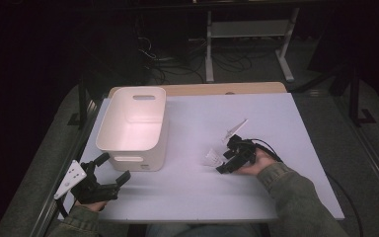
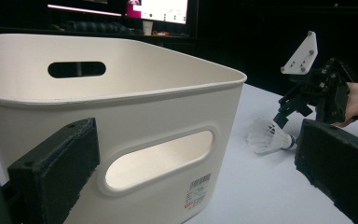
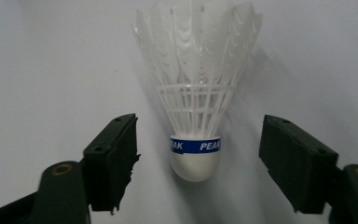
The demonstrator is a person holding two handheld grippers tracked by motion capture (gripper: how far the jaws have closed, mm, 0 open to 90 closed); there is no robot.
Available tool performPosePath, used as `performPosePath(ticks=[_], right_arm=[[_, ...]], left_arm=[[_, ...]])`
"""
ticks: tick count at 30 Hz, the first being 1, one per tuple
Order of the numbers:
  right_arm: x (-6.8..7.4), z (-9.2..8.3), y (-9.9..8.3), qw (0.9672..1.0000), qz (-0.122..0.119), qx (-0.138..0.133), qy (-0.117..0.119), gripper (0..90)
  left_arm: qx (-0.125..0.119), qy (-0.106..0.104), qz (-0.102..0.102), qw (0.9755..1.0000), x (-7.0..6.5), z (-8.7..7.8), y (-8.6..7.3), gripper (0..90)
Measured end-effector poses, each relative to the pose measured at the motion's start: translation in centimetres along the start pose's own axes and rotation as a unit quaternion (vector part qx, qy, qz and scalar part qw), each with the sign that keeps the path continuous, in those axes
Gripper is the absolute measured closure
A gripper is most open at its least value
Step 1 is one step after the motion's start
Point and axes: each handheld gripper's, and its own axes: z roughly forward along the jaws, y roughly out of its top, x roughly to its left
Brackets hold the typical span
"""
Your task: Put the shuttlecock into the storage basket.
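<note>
White plastic shuttlecock (image 3: 193,100) lies on the pale table (image 1: 276,113), centre-right of the high view, well apart from the white storage bin (image 1: 133,126) at centre-left. In the right gripper view it sits mid-frame, cork end toward the bottom, skirt toward the top (blue band reads "PEAK"). Right gripper (image 3: 198,161) straddles the cork: jaws partly open, one either side, gaps visible on both sides, pads not touching it. Left gripper (image 1: 109,174) rests at lower left of the high view, just beside the bin's near wall, jaws spread wide and holding nothing. Left gripper view: bin fills the left, shuttlecock at right-centre.
</note>
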Motion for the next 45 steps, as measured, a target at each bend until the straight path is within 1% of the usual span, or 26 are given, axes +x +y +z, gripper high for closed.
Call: performPosePath(ticks=[2, 4, 5, 7, 12, 13, 17, 18, 22, 23, 24, 25, 27, 28, 30, 31, 32, 33, 34, 36, 37, 39, 40, 42, 44, 45], right_arm=[[0.0, 0.0, 0.0, 1.0000, -0.004, 0.004, -0.007, 34.0], [0.0, 0.0, -0.1, 0.9999, 0.003, 0.009, -0.005, 38.0], [0.0, 0.0, -0.1, 0.9999, 0.003, 0.009, -0.005, 38.0], [-0.2, 0.0, -0.1, 0.9999, 0.000, 0.008, -0.008, 43.3], [-0.2, 0.0, -0.2, 0.9999, 0.001, 0.010, -0.010, 48.8], [-0.2, 0.0, -0.2, 0.9999, 0.008, 0.012, -0.008, 52.7], [-0.2, -0.1, -0.2, 0.9999, 0.011, 0.008, -0.001, 62.3], [-0.3, -0.2, -0.2, 1.0000, 0.004, 0.005, 0.001, 62.8], [-0.3, -0.4, -0.4, 1.0000, 0.006, 0.002, 0.001, 63.5], [-0.2, -0.5, -0.5, 1.0000, 0.009, 0.000, -0.005, 63.5], [-0.3, -0.5, -0.6, 1.0000, 0.004, -0.009, -0.001, 63.5], [-0.2, -0.6, -0.7, 0.9999, 0.010, -0.009, 0.000, 63.5], [-0.1, -0.7, -0.7, 0.9999, 0.011, -0.012, -0.001, 63.6], [-0.1, -0.9, -0.8, 0.9998, 0.012, -0.018, -0.004, 63.6], [0.1, -1.3, -0.7, 0.9996, 0.014, -0.024, -0.002, 63.6], [0.2, -1.5, -0.6, 0.9996, 0.009, -0.028, -0.003, 63.6], [0.2, -1.5, -0.6, 0.9996, 0.009, -0.028, -0.003, 63.6], [0.3, -2.0, -0.5, 0.9991, 0.010, -0.042, -0.001, 63.6], [0.4, -2.2, -0.5, 0.9988, 0.014, -0.046, 0.002, 63.6], [0.5, -2.5, -0.5, 0.9986, 0.017, -0.051, -0.001, 63.6], [0.5, -3.0, -0.5, 0.9979, 0.019, -0.062, 0.001, 63.6], [0.5, -3.1, -0.5, 0.9976, 0.019, -0.066, 0.000, 63.6], [0.6, -3.5, -0.4, 0.9968, 0.022, -0.077, 0.003, 63.6], [0.5, -3.7, -0.4, 0.9966, 0.022, -0.079, 0.003, 63.6], [0.6, -4.2, -0.1, 0.9957, 0.021, -0.090, -0.001, 63.6], [0.6, -4.2, -0.1, 0.9957, 0.021, -0.090, -0.001, 63.6]], left_arm=[[0.001, 0.000, 0.002, 1.0000, 0.0, 0.0, 0.0, 0.0], [0.000, 0.000, 0.000, 1.0000, 0.0, 0.0, 0.0, 0.0], [0.000, 0.000, 0.001, 1.0000, 0.0, 0.0, 0.0, 0.0], [0.001, 0.001, 0.001, 1.0000, 0.0, 0.0, 0.0, 0.0], [0.001, 0.000, 0.003, 1.0000, 0.0, 0.0, 0.0, 0.0], [0.002, 0.000, 0.004, 1.0000, 0.0, 0.0, 0.0, 0.0], [0.002, 0.000, 0.003, 1.0000, 0.0, -0.1, 0.0, 0.0], [0.001, 0.000, 0.003, 1.0000, 0.0, -0.1, 0.0, 0.0], [0.002, 0.001, 0.004, 1.0000, 0.0, -0.1, 0.0, 0.0], [0.002, 0.001, 0.004, 1.0000, 0.0, -0.1, 0.0, 0.0], [0.002, 0.001, 0.004, 1.0000, 0.0, -0.1, 0.0, 0.0], [0.001, 0.000, 0.004, 1.0000, 0.0, -0.1, 0.0, 0.0], [0.000, 0.000, 0.005, 1.0000, 0.0, -0.1, 0.0, 0.0], [0.001, 0.000, 0.005, 1.0000, 0.0, -0.1, 0.0, 0.0], [0.002, 0.000, 0.006, 1.0000, 0.0, -0.1, 0.0, 0.0], [0.001, 0.000, 0.007, 1.0000, 0.0, -0.2, 0.0, 0.0], [0.001, 0.000, 0.007, 1.0000, 0.0, -0.2, 0.0, 0.0], [0.001, 0.000, 0.007, 1.0000, 0.0, -0.2, 0.0, 0.0], [0.001, 0.001, 0.005, 1.0000, 0.0, -0.2, 0.0, 0.0], [0.001, 0.001, 0.004, 1.0000, 0.0, -0.2, 0.0, 0.0], [0.001, 0.001, 0.004, 1.0000, 0.0, -0.2, 0.0, 0.0], [0.002, 0.000, 0.008, 1.0000, 0.0, -0.2, 0.0, 0.0], [0.002, -0.001, 0.010, 0.9999, 0.0, -0.2, 0.0, 0.0], [0.002, 0.000, 0.008, 1.0000, 0.0, -0.1, 0.0, 0.0], [0.002, 0.001, 0.006, 1.0000, 0.0, -0.1, 0.0, 0.0], [0.002, 0.000, 0.007, 1.0000, 0.0, -0.1, 0.0, 0.0]])
